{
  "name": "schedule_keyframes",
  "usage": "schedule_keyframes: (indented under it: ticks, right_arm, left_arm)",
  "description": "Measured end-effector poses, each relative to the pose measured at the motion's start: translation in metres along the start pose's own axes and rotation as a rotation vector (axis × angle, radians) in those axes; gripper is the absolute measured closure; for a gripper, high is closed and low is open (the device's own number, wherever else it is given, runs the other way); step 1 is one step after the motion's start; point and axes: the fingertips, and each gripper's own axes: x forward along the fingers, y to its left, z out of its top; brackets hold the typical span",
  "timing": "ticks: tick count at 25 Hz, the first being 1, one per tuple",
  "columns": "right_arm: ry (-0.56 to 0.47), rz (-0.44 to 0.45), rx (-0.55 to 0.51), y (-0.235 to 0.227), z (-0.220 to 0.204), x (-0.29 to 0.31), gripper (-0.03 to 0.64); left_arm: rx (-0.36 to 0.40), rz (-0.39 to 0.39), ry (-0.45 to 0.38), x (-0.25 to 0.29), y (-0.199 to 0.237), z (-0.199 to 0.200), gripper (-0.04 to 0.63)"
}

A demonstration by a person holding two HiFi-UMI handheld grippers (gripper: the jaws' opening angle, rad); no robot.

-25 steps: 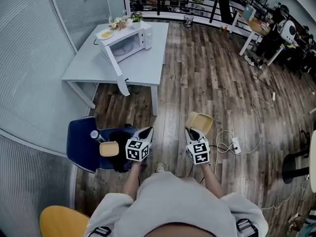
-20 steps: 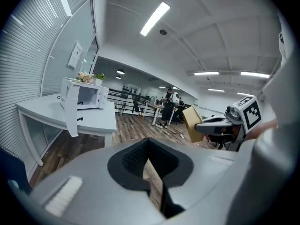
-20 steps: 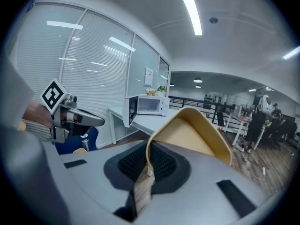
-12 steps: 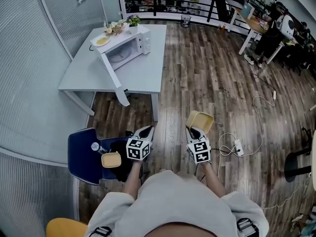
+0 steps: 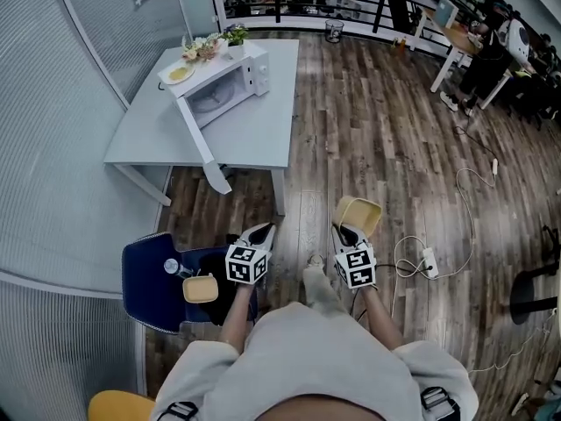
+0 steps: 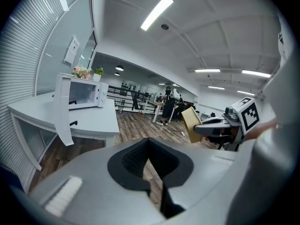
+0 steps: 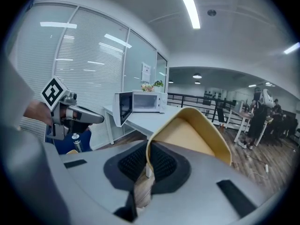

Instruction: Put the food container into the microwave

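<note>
The white microwave (image 5: 221, 81) stands on a white table (image 5: 254, 130) with its door (image 5: 195, 132) swung open; it also shows in the left gripper view (image 6: 82, 94) and the right gripper view (image 7: 140, 104). My right gripper (image 5: 348, 232) is shut on the rim of a yellow food container (image 5: 358, 215), tilted on its side; close up, the pads pinch its wall (image 7: 192, 135). My left gripper (image 5: 259, 233) is shut and holds nothing, level with the right one. Both are over the wooden floor, short of the table.
A blue chair (image 5: 142, 274) at my left carries a yellow lid (image 5: 201, 288), a bottle (image 5: 173, 267) and a dark bag. A plate and flowers sit on top of the microwave. A white cable and power strip (image 5: 428, 261) lie on the floor at right. Desks and people are far right.
I have walked towards the table: both grippers, the container still held, moved forward together. The chair slid back in view and my foot now shows between the grippers.
</note>
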Motion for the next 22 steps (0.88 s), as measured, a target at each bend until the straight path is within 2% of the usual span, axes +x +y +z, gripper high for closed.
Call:
schedule_keyframes:
  ticks: [7, 22]
  right_arm:
    - [-0.008, 0.006, 0.014, -0.019, 0.003, 0.023, 0.594]
    - [-0.017, 0.033, 0.008, -0.103, 0.032, 0.108, 0.594]
  left_arm:
    - [0.018, -0.008, 0.011, 0.033, 0.010, 0.015, 0.584]
    - [0.022, 0.011, 0.012, 0.134, 0.046, 0.065, 0.584]
